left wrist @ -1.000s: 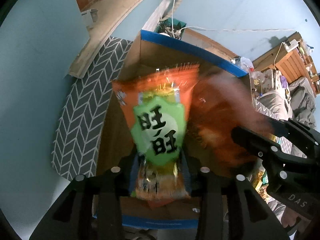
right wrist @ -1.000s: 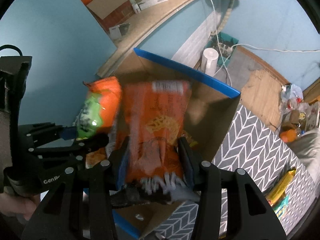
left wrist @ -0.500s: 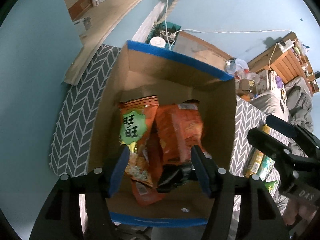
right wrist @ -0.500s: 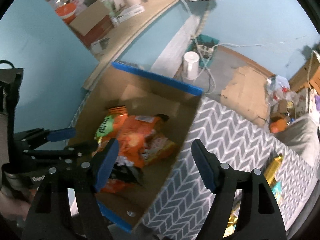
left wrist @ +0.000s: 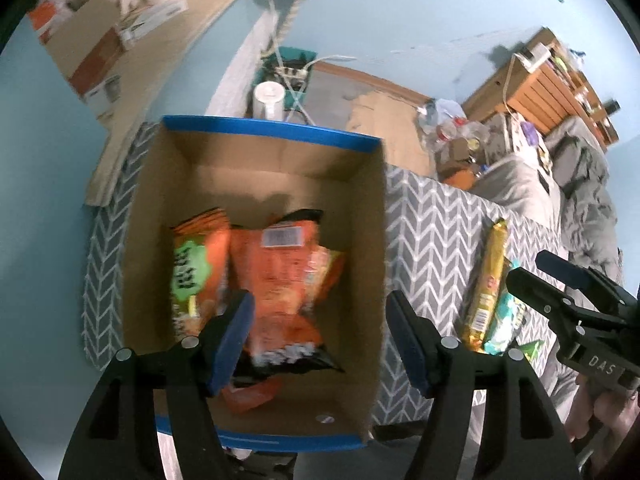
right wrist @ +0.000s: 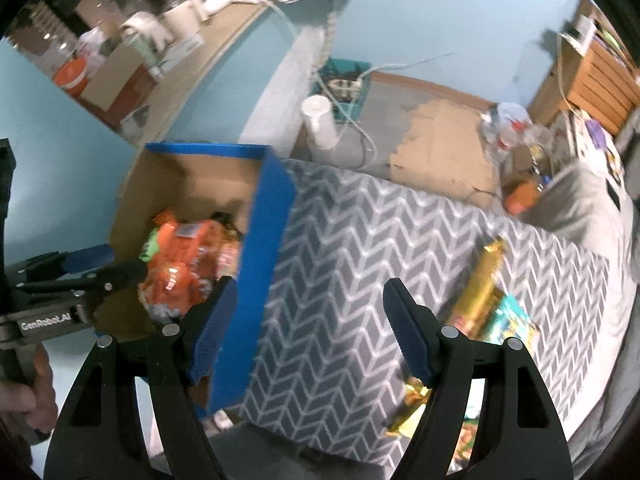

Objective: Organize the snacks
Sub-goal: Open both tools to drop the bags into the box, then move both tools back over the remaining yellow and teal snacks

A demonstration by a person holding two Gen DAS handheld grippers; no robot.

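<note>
A cardboard box with a blue rim (left wrist: 272, 130) (right wrist: 276, 208) stands on the grey chevron cloth (left wrist: 432, 240) (right wrist: 380, 264). Inside it lie an orange bag with a green label (left wrist: 196, 264) and a larger orange snack bag (left wrist: 284, 280) (right wrist: 180, 268). A long gold snack pack (left wrist: 486, 284) (right wrist: 480, 280) and a teal packet (left wrist: 506, 316) (right wrist: 510, 320) lie on the cloth to the right. My left gripper (left wrist: 320, 340) is open and empty above the box. My right gripper (right wrist: 308, 328) is open and empty over the cloth, right of the box.
A wooden counter (left wrist: 132, 40) with boxes and cups runs at the upper left. A white cylinder (right wrist: 320, 120), cables and flat cardboard (right wrist: 440, 148) lie on the floor beyond. A wooden shelf (left wrist: 536, 88) and grey bedding (left wrist: 580, 184) are on the right.
Both grippers let go of their orange bags, which now lie in the box. Both have opened, pulled back and swung right, so the cloth and its snacks come into view.
</note>
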